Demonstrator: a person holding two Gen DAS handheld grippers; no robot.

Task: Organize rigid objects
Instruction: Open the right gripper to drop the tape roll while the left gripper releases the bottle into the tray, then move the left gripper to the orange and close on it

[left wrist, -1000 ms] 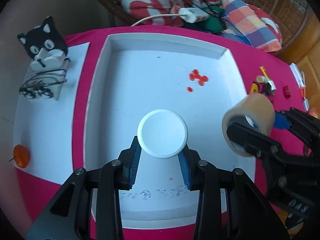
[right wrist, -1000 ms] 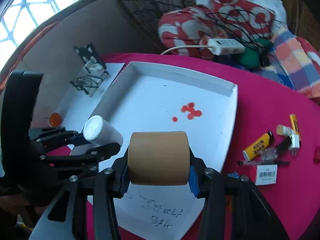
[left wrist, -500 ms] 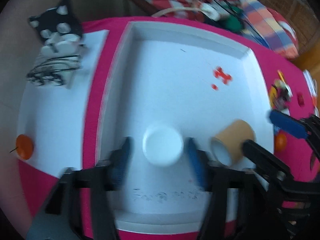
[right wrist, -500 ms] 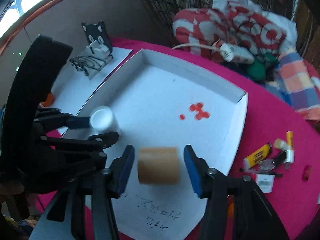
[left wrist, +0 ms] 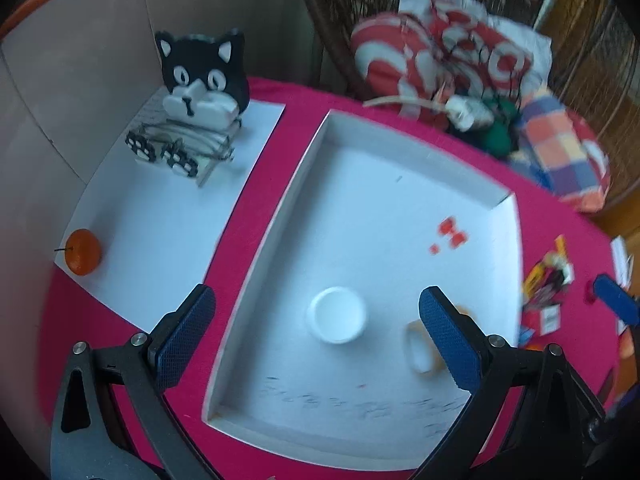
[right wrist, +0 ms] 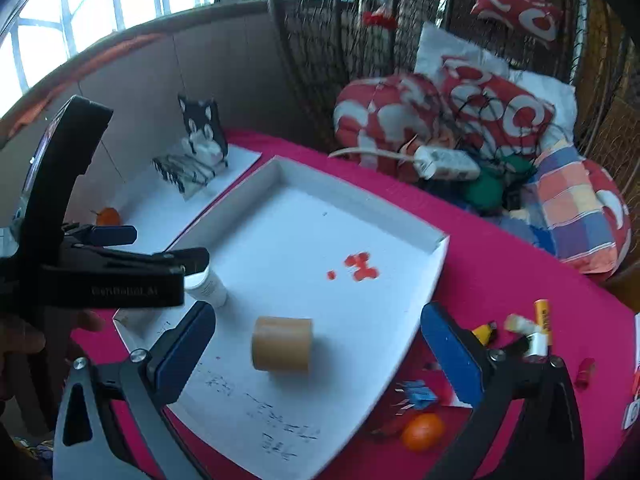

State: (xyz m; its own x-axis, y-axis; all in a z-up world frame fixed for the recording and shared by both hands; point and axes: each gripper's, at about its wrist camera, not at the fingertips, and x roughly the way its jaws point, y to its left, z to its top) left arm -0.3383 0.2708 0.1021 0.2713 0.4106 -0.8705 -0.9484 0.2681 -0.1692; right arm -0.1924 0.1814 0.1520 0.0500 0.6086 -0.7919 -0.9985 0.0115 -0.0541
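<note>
The left gripper [left wrist: 316, 340] is opening and no longer pinches the white bottle [left wrist: 337, 315] – it stands free in the white tray [left wrist: 280, 216]. The right gripper [right wrist: 318, 344], opening too, has released the tape roll [right wrist: 282, 343] beside it – both look placed.

A sunlit corner with a pink-covered table and a wicker chair

Daylight comes through a curved, gridded window [right wrist: 100, 4] at upper left, above a plain beige wall [right wrist: 160, 92]. A magenta cloth [right wrist: 500, 272] covers the table. Behind it stands a dark wicker chair [right wrist: 320, 40] piled with red-and-white patterned cushions [right wrist: 480, 108] and a checked cushion [right wrist: 576, 200]; a white power strip [right wrist: 444, 162] with tangled black cables lies on them.
</note>
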